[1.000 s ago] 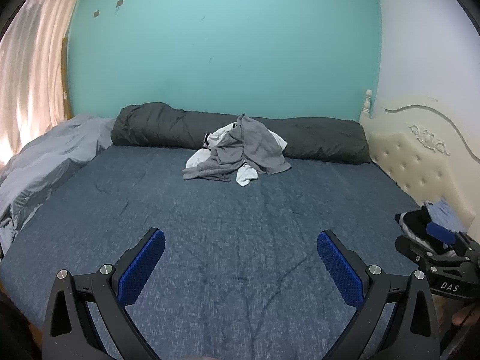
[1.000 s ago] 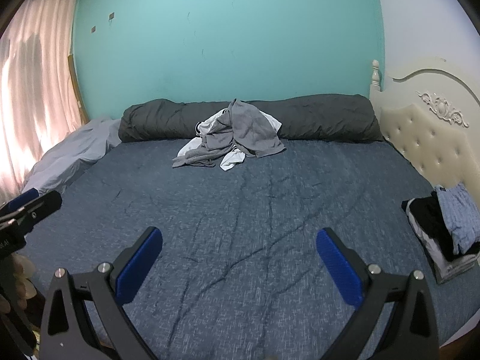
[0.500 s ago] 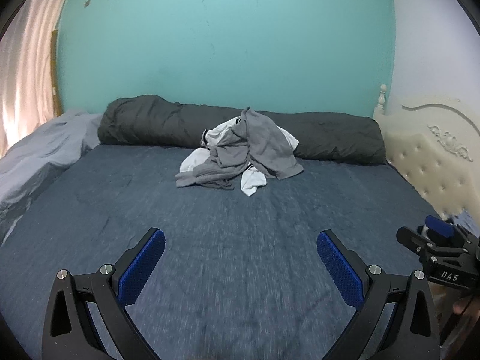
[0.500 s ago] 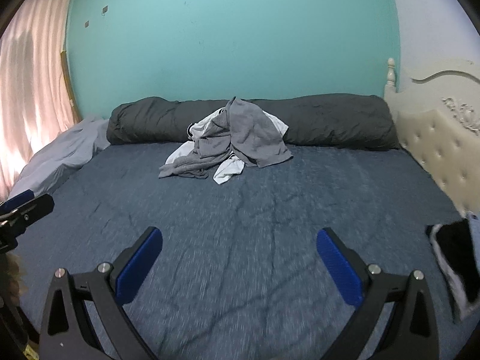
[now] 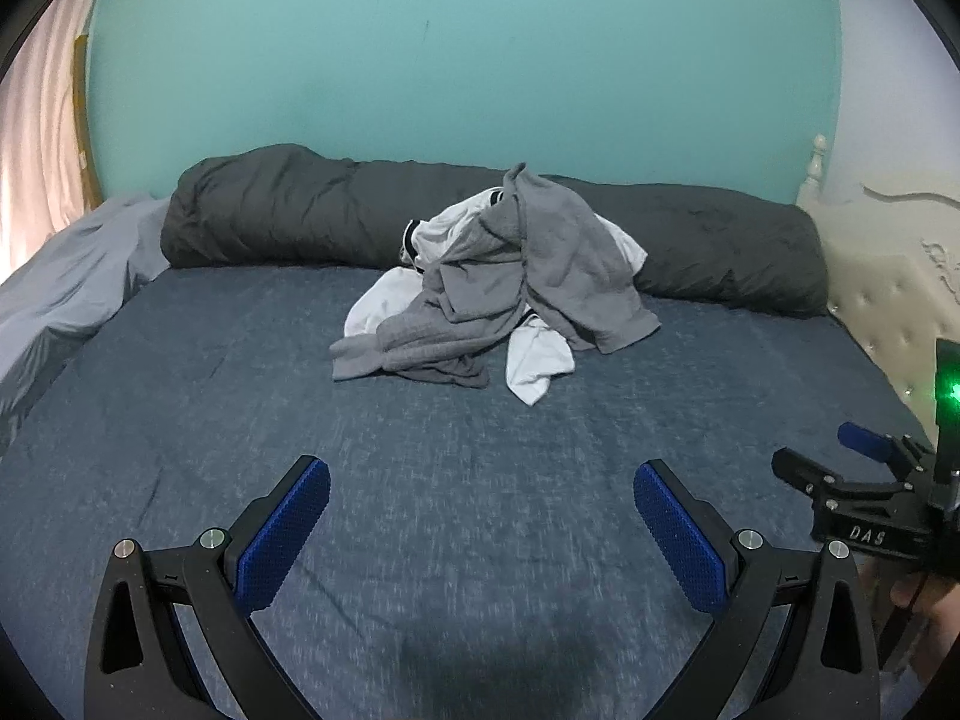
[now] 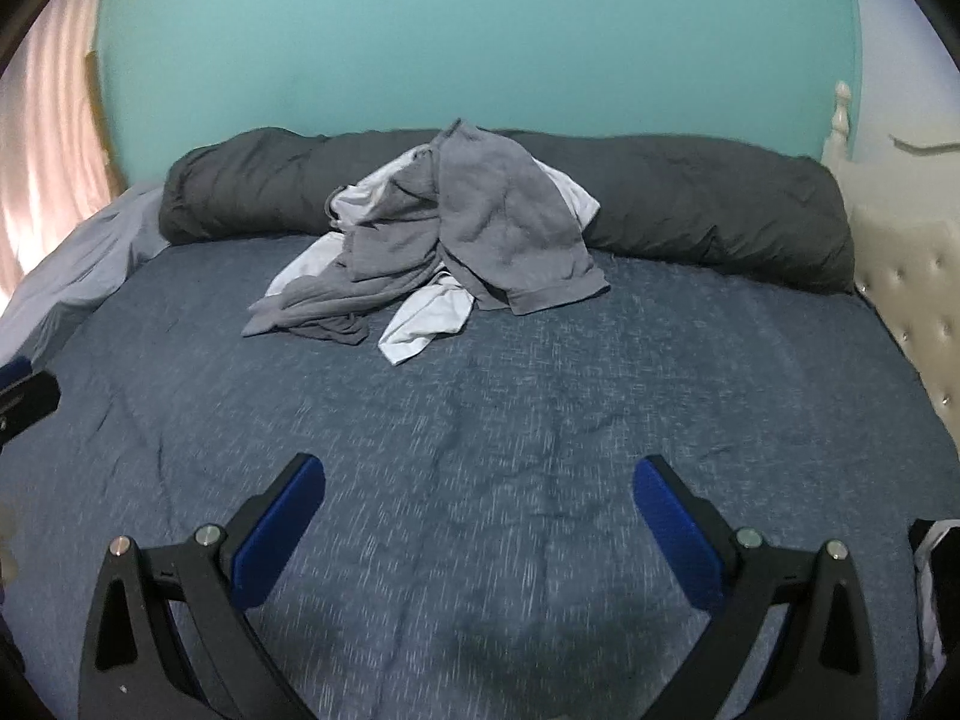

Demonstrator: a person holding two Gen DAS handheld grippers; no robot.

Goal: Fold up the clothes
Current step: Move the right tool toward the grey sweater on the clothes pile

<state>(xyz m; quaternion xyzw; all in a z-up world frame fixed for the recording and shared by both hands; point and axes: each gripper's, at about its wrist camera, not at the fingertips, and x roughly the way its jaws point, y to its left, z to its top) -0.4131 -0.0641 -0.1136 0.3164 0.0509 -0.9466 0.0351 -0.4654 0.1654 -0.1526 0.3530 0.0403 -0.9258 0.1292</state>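
Left wrist view: left gripper (image 5: 482,501) fingers spread wide, empty, over the bare blue-grey bedsheet (image 5: 180,396); the crumpled heap of grey and white clothes (image 5: 498,288) lies well ahead at the bed's far edge, against the dark grey rolled duvet (image 5: 720,240). Right wrist view: right gripper (image 6: 480,498) likewise spread, empty, the heap (image 6: 456,240) far ahead. Risk, as I judge it: the garments are tangled, so one pinch may drag several along.

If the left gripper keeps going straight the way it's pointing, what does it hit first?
Probably the pile of clothes. The left gripper is open and empty above the blue bedsheet, aimed at the pile, with only bare sheet between. If it is angled downward, it could touch the sheet first; depth is unclear.
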